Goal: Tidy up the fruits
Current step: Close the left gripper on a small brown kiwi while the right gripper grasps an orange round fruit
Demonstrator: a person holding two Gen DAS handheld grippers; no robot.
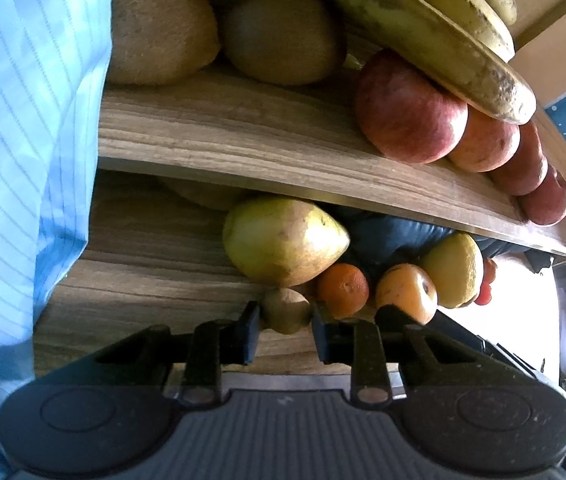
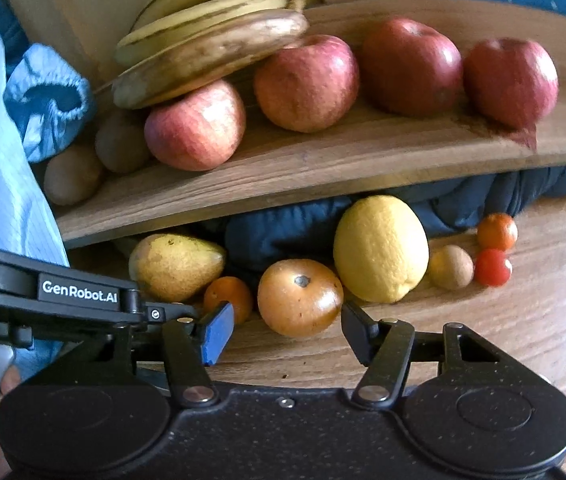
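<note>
- While angled down at the worktop [image 1: 143,280], gripping a small brown kiwi [image 1: 286,311] with the left tongs [image 1: 286,330], drawn in narrow, pads pressed to both its sides.
- Just beyond those tongs, under the front edge of a wooden shelf [image 1: 243,140]: a pear [image 1: 283,240], a small orange [image 1: 343,290], an orange-brown round fruit [image 1: 407,292], a lemon [image 1: 455,276].
- Farther beyond, up on the shelf: two large kiwis [image 1: 159,32] to the left, a row of red apples [image 1: 411,108] to the right, bananas [image 1: 435,40] lying across the nearest apples.
- Right tongs [image 2: 287,334] about half wide, gripping nothing; orange-brown round fruit just ahead, between the pads, seemingly untouched.
- Ahead and to their right: a small tan fruit [image 2: 451,267], a cherry tomato [image 2: 493,267].
- Left of both tongs: a light blue sleeve [image 1: 23,120].
</note>
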